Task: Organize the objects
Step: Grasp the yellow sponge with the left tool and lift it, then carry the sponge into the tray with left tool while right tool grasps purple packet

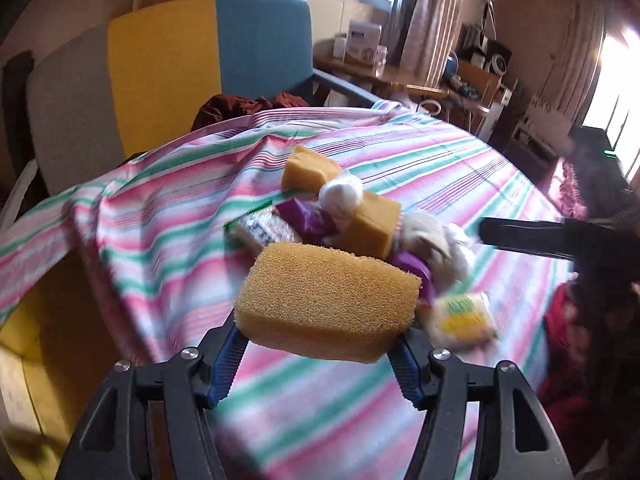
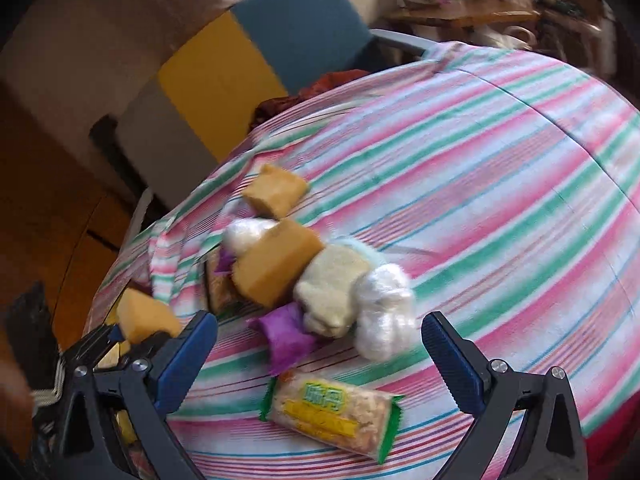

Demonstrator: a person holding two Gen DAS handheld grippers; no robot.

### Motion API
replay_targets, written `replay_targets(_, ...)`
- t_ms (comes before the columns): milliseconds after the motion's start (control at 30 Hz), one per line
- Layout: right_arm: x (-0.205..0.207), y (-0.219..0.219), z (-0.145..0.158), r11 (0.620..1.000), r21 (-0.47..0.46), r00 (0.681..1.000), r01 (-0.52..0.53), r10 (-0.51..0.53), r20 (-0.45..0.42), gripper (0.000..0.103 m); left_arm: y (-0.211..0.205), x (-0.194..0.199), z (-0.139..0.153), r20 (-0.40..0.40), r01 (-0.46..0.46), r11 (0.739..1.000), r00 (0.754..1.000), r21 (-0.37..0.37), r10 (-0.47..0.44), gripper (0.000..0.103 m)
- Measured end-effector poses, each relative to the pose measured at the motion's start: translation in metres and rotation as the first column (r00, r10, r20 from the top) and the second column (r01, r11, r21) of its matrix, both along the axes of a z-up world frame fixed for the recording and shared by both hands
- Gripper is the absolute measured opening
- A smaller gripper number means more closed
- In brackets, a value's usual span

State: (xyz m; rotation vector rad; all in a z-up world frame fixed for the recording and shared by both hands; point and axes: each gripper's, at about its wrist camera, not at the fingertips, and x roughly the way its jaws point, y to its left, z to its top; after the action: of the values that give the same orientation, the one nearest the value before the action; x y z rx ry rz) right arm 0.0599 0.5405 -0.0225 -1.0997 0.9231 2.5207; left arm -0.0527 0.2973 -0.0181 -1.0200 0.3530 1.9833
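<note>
My left gripper [image 1: 320,338] is shut on a large orange sponge [image 1: 328,300], its blue pads pressing on both ends, and holds it above the striped tablecloth [image 1: 420,152]. The same sponge [image 2: 144,320] shows at the lower left of the right wrist view. Behind it lies a pile: two smaller sponges [image 1: 308,168] [image 1: 372,228], a white wrapped ball [image 1: 340,196], purple packets [image 1: 304,216], a cream cloth [image 1: 424,240] and a snack packet [image 1: 460,316]. My right gripper [image 2: 318,320] stands open over the pile's near edge, above the snack packet [image 2: 332,412], with nothing gripped.
A chair [image 1: 208,64] with a yellow and blue back stands behind the table, with a dark red garment [image 1: 240,106] on its seat. A cluttered wooden desk [image 1: 440,84] is at the back right. Red fabric [image 1: 568,360] hangs off the table's right edge.
</note>
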Motion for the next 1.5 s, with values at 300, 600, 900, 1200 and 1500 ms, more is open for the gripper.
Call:
replay_targets(300,-0.031,-0.047,-0.018,0.972,0.060,0.970,-0.229,0.223,0.096,0.066,-0.081,0.017,0.013,0.051,-0.127,0.989,0.991,0.075,0.124,0.066)
replay_targets(600,-0.063,-0.042,-0.042,0.968,0.091,0.960,-0.235,0.216,0.178,0.058,-0.156,0.021,0.020,0.062,-0.266,0.956,0.964,0.120,0.260,0.066)
replay_targets(900,-0.079,-0.042,-0.047,0.960,0.097,0.956,-0.262,0.245,0.163,0.063,-0.209,0.030,0.019,0.078,-0.374,0.922,0.927,0.103,0.368,0.066)
replay_targets(1200,-0.093,-0.054,-0.057,0.934,0.165,0.933,-0.317,0.276,0.233,0.036,-0.261,0.034,0.026,0.080,-0.494,0.864,0.869,0.095,0.488,0.066)
replay_targets(1500,-0.093,-0.070,-0.063,0.907,0.230,0.915,-0.353,0.284,0.286,0.036,-0.334,0.032,0.022,0.131,-0.638,0.764,0.769,0.096,0.626,0.066)
